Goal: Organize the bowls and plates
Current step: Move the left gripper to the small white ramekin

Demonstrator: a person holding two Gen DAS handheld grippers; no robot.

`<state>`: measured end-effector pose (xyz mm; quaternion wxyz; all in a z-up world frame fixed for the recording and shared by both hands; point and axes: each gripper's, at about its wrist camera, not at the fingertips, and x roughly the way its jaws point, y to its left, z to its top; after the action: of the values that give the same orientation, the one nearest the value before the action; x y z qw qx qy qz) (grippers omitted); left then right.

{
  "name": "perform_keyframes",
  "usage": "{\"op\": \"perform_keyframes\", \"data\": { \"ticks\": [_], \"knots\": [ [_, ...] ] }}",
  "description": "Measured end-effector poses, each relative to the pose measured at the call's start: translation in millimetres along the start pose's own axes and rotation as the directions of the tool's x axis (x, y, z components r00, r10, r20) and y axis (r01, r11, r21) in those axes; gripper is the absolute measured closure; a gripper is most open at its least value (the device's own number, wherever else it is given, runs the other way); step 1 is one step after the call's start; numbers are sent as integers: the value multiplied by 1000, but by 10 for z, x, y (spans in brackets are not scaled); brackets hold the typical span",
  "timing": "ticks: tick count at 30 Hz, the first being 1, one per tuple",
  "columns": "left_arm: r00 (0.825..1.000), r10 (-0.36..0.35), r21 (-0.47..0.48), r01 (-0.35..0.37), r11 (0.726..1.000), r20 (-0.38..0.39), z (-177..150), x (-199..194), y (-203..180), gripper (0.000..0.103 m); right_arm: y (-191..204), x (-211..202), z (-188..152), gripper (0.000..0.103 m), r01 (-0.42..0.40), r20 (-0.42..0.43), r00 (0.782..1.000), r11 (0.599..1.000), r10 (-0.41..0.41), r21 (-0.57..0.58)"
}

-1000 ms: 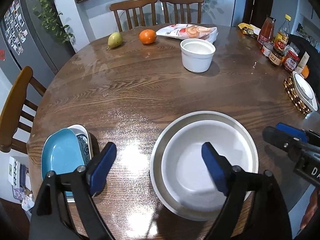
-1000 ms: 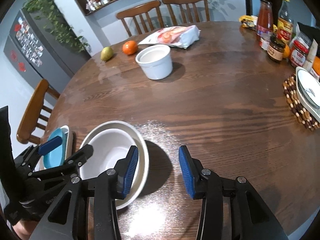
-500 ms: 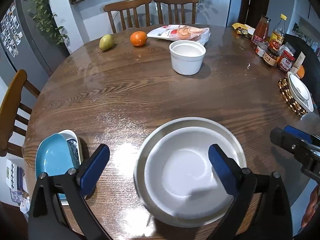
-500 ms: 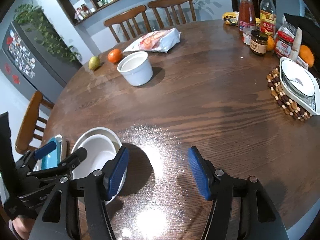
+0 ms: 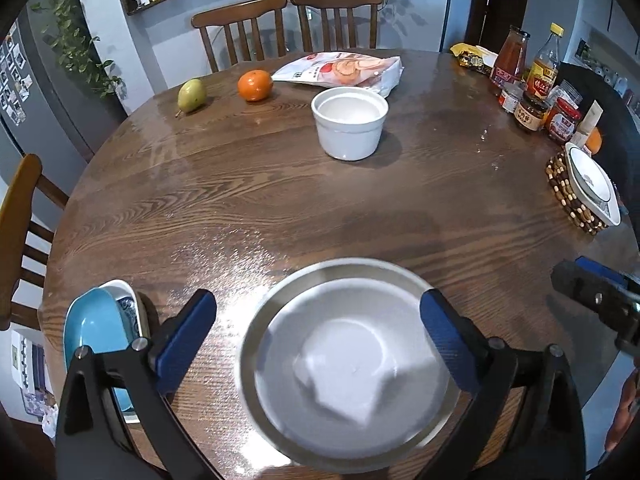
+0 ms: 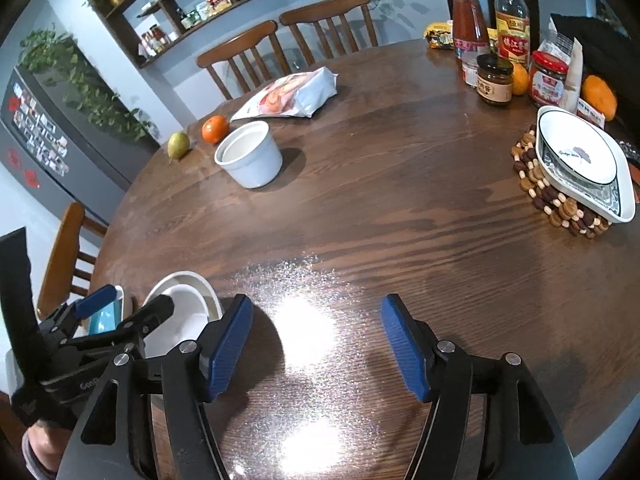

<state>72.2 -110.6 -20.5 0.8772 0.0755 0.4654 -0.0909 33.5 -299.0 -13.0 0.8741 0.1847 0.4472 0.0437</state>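
A white bowl (image 5: 344,364) sits nested in a wider grey-rimmed bowl (image 5: 256,328) at the near table edge. My left gripper (image 5: 318,308) hangs over them with its jaws opening wide, the pads clear of both rims. A blue dish (image 5: 94,328) lies in a white patterned dish (image 5: 130,300) to the left. My right gripper (image 6: 316,312) is over bare wood to the right of the nested bowls (image 6: 188,312), jaws opening, nothing between them. A white deep bowl (image 5: 350,124) stands mid-table. Another white bowl (image 6: 576,152) rests in a patterned square dish (image 6: 600,204) at the right.
A beaded trivet (image 6: 536,184) lies under the square dish. Jars and bottles (image 6: 496,76) crowd the far right. A pear (image 5: 192,96), an orange (image 5: 255,85) and a snack bag (image 5: 344,70) lie at the back. Wooden chairs (image 5: 288,20) ring the round table (image 5: 280,184).
Both grippers' jaws have widened. The left one now frames the nested bowls centrally. The right one has drawn off to the right, away from the bowls' rim.
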Motion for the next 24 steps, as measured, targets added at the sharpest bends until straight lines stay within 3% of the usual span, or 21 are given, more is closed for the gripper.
{"op": "perform_keyframes", "data": {
  "ticks": [12, 24],
  "knots": [
    [998, -48, 76, 45, 996, 34, 369, -78, -260, 1, -152, -379, -2, 31, 30, 56, 998, 999, -28, -33],
    [978, -102, 146, 76, 986, 179, 953, -590, -441, 1, -324, -966, 305, 31, 97, 212, 972, 995, -98, 18]
  ]
}}
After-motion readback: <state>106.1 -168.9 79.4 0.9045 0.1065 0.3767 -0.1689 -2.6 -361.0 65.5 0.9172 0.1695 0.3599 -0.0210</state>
